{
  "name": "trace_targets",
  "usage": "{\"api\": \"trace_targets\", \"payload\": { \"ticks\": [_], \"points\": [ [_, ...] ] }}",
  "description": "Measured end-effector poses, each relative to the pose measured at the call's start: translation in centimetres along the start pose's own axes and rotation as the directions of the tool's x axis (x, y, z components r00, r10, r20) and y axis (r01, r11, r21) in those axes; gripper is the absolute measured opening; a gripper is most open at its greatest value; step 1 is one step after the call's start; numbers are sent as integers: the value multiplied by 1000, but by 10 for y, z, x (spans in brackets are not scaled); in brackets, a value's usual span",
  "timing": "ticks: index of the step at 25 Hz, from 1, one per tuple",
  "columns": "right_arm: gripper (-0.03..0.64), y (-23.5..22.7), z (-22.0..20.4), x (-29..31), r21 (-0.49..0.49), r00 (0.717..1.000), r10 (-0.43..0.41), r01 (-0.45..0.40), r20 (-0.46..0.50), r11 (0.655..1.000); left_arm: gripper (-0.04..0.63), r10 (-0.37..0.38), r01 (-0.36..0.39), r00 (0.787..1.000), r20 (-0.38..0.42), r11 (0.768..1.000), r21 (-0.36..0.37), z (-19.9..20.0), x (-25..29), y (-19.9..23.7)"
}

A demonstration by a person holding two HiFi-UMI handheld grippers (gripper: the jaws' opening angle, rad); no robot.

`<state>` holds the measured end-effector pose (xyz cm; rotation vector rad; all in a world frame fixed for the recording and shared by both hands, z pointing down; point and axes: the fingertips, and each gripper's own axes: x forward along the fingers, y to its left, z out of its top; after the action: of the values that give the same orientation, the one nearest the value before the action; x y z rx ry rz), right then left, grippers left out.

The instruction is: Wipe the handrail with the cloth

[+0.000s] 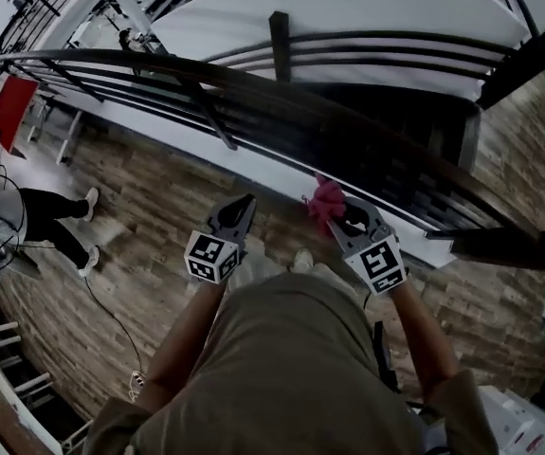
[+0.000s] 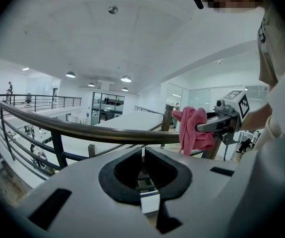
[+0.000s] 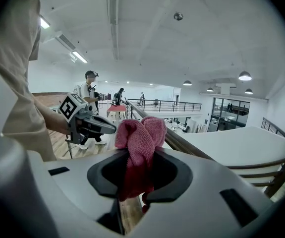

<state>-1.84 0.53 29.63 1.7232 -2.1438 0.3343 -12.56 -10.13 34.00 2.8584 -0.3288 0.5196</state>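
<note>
Right gripper view shows the pink cloth (image 3: 140, 135) bunched and clamped in the right gripper's (image 3: 135, 182) jaws, just beside the dark handrail (image 3: 192, 148). Nearby, the left gripper (image 2: 143, 157) has its jaws together with nothing between them.

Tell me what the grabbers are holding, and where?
The right gripper pinches the pink cloth around its bunched middle. The left gripper holds nothing; its jaws are shut.

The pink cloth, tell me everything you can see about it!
The cloth is pink and fuzzy, like a towel. It is bunched up, not spread flat. The right gripper pinches its middle, so folds stick out in front and a bit hangs below. It sits close to the dark handrail; whether they touch, I cannot tell.
</note>
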Motion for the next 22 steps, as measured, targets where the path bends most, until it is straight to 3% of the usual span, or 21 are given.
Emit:
{"api": "trace_targets", "payload": {
  "ticks": [4, 8, 12, 16, 22],
  "points": [
    [100, 11, 15, 40, -14, 1000, 27, -27, -6, 1000, 32, 42, -42, 999, 24, 999, -22, 9, -10, 52],
    [100, 32, 61, 94, -10, 1000, 15, -15, -5, 1000, 28, 51, -50, 999, 18, 998, -50, 24, -39, 120],
    [101, 44, 91, 144, 9, 1000, -5, 5, 4, 1000, 18, 24, -24, 1000, 2, 998, -53, 26, -53, 173],
    [101, 63, 125, 224, 24, 999, -38, 38, -20, 999, 17, -14, 13, 1000, -7, 999, -40, 32, -76, 259],
    [101, 81, 141, 289, 74, 995, -95, 98, -38, 992, 17, -52, 51, 998, -24, 999, -19, 32, -94, 336]
  ]
}}
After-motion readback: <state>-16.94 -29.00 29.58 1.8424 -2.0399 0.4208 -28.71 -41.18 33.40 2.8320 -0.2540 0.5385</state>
